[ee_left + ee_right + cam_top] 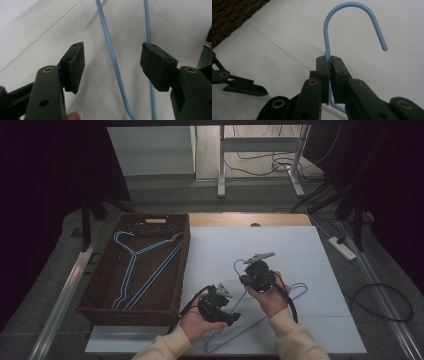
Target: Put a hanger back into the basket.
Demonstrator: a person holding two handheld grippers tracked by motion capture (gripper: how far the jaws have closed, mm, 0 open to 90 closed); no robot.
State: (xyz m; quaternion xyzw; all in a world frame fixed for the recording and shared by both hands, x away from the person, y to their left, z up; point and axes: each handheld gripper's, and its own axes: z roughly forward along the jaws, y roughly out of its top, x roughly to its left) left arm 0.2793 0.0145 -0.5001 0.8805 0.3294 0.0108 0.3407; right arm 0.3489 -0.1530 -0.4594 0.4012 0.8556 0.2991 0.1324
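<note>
Clamped at its neck just below the hook, the thin light-blue wire hanger is held by the right gripper low over the white table sheet, jaws shut tight on the wire. One arm of the hanger is straddled by the left gripper, jaws wide apart, pads clear of it. A second grip looks underway; closure on that arm is called for next, probably before transfer to the brown wicker basket, where two similar hangers lie.

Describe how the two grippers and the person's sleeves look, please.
Both the left gripper and the right gripper are black, each with a grey three-cornered plate on top and a black cable trailing off. Their arms carry brass-coloured rivets and end in flat dark pads. The sleeves are cream-coloured.
</note>
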